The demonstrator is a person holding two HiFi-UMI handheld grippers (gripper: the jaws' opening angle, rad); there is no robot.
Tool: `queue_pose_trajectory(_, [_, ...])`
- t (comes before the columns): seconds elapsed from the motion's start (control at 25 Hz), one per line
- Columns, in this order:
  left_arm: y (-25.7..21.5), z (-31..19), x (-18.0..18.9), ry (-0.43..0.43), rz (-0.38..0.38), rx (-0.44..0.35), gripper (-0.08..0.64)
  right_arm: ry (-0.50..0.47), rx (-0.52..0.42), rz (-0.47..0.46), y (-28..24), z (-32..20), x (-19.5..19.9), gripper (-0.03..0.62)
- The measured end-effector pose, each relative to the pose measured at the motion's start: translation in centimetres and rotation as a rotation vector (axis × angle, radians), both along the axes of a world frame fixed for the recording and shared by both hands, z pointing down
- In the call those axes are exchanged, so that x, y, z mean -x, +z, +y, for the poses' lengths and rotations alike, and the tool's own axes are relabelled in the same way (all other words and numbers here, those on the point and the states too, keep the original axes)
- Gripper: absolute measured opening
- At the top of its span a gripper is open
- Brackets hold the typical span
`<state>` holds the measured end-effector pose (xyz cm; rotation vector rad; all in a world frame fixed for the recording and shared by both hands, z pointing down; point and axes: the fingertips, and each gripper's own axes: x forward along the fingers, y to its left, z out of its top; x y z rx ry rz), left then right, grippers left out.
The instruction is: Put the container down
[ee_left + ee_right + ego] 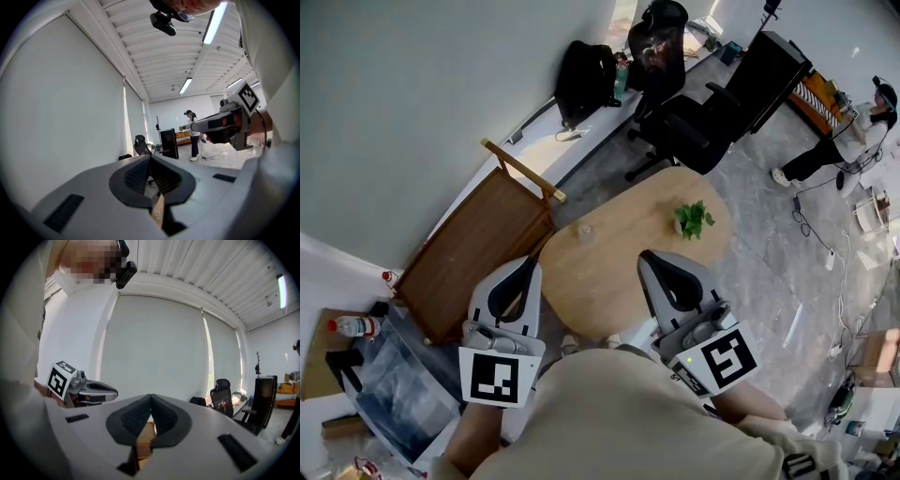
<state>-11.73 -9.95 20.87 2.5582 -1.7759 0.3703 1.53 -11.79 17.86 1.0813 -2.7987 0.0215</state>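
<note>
our left gripper [529, 262] and right gripper [648, 256] are both closed and empty, above the tabletop's [623, 286] near edge. the small clear container [584, 231] stands near the far-left edge (likely light, brittle, slippery); we'd take it gently by the sides.

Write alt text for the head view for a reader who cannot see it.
Seen from above, the person holds the left gripper and right gripper side by side near the chest, tongs closed and empty, pointing toward a round wooden table. On the table stand a small potted plant and what looks like a small clear container.
</note>
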Motion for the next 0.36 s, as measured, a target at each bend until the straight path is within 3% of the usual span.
queue_pose_trajectory(0.36, [0.0,1.2,1.4,-0.02,0.001,0.003,0.008,-0.019,0.025,0.012,0.7,1.3,1.0,-0.004])
